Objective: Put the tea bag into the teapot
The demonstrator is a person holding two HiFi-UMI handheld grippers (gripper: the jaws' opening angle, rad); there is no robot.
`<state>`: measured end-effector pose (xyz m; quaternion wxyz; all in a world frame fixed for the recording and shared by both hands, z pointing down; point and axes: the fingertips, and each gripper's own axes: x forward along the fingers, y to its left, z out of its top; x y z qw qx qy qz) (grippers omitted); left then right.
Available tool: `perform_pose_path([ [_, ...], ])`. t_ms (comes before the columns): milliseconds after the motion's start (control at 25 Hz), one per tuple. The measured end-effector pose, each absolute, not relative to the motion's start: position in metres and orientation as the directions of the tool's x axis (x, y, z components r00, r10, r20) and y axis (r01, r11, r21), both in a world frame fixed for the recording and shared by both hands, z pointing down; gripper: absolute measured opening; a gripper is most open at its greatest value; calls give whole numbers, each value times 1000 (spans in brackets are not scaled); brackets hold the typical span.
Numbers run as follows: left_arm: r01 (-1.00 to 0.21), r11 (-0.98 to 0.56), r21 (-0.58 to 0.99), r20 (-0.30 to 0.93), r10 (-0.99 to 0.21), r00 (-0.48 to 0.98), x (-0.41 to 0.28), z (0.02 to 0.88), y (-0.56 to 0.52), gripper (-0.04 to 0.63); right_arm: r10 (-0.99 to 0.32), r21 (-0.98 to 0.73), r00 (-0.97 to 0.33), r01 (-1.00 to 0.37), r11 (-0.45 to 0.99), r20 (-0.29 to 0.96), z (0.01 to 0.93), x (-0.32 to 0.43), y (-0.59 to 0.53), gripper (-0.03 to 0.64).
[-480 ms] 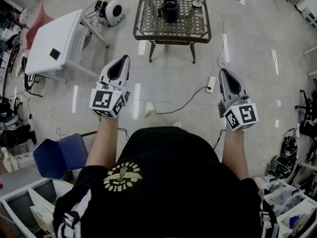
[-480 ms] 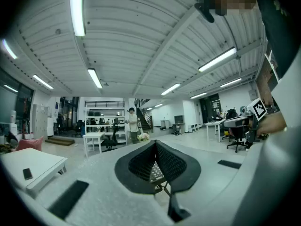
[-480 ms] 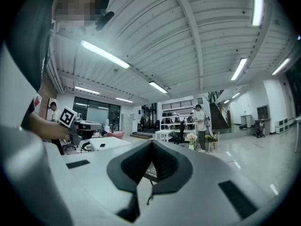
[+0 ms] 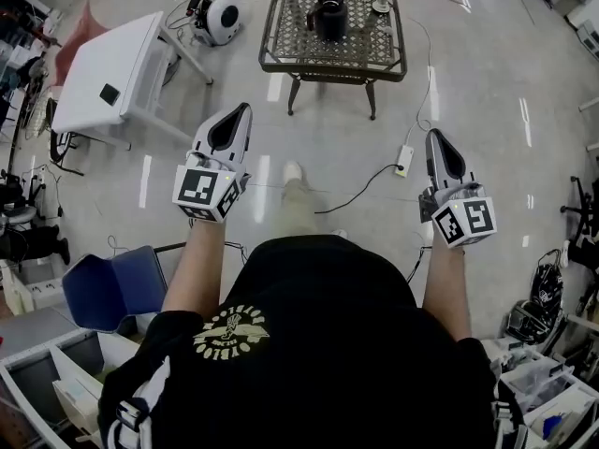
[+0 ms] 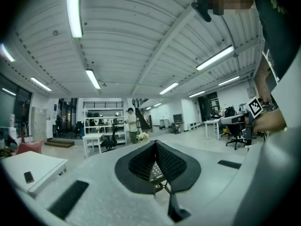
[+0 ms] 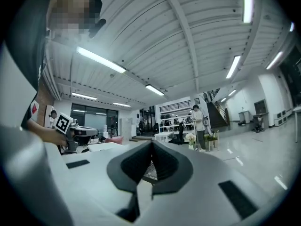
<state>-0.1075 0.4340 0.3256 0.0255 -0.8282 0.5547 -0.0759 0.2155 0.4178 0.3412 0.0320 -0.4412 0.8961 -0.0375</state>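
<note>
A black teapot (image 4: 329, 15) stands on a small metal lattice table (image 4: 332, 68) at the top of the head view, far ahead of both grippers. Beside it are a glass and small white items, too small for me to pick out a tea bag. My left gripper (image 4: 241, 110) is held out over the floor, jaws shut and empty. My right gripper (image 4: 436, 137) is level with it, also shut on nothing. In the left gripper view the closed jaws (image 5: 155, 143) point across the room. The right gripper view shows its jaws (image 6: 151, 143) meeting at the tips.
A white table (image 4: 108, 73) stands at the left, with a round white device (image 4: 223, 19) behind it. A power strip (image 4: 403, 160) with a cable lies on the floor before the lattice table. A blue chair (image 4: 112, 293) is at lower left. A person (image 5: 131, 125) stands far off.
The person has stepped forward: one foot now reaches ahead, and the lattice table and white table have shifted slightly in the head view. Both grippers stay shut and level.
</note>
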Motion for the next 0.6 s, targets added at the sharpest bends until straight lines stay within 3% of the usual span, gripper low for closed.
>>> perform_pose_path([
  [600,-905,-412,-107,146,-907,395,-128,353,365,-3,-810,-89,-587,-808,583,17,357,199,355,6],
])
